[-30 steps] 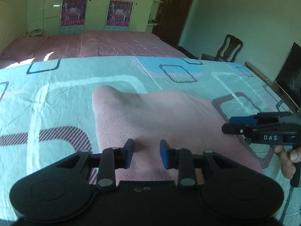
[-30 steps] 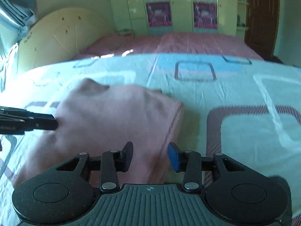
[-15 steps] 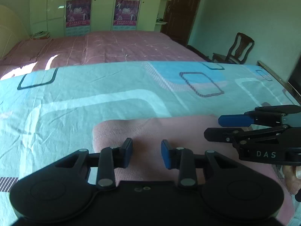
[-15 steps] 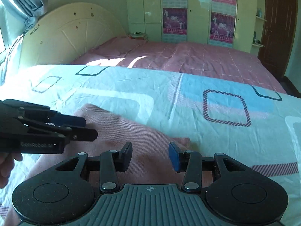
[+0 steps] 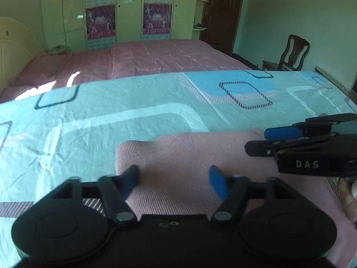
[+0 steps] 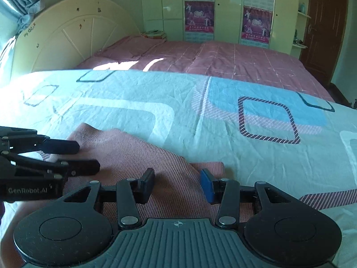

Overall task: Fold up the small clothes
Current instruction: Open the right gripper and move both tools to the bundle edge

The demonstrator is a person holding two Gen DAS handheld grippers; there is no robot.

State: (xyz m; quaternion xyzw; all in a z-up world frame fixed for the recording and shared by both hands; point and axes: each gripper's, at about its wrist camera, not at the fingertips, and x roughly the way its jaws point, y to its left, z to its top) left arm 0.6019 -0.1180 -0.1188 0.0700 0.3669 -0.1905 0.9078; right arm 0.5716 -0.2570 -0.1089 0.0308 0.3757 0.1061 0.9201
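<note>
Lying on the bed's turquoise patterned sheet (image 5: pixel 133 120), a pink ribbed garment (image 5: pixel 178 156) sits folded over on itself, its far edge forming a rounded fold and one corner poking out toward the right in the right wrist view. Both tools hover low over it. The left hand-held gripper (image 5: pixel 174 178) is opening, its jaws now spread wide above the cloth — no fabric is pinched between the blue pads, and the garment rests flat beneath them. The right hand-held gripper (image 6: pixel 177 184) stands partly open over the garment's near right portion, its pads apart with only the cloth's surface showing beneath the gap; whether the tips touch the fabric cannot be told. In the left wrist view the right tool reaches in from the right edge, with fingers of the person's hand (image 5: pixel 348 192) visible below it. Beyond the sheet lies a pink checked bedspread (image 5: pixel 156 58), then pale wardrobe doors with posters (image 5: pixel 100 22) — a wooden chair (image 5: pixel 292 55) stands by the far wall.
</note>
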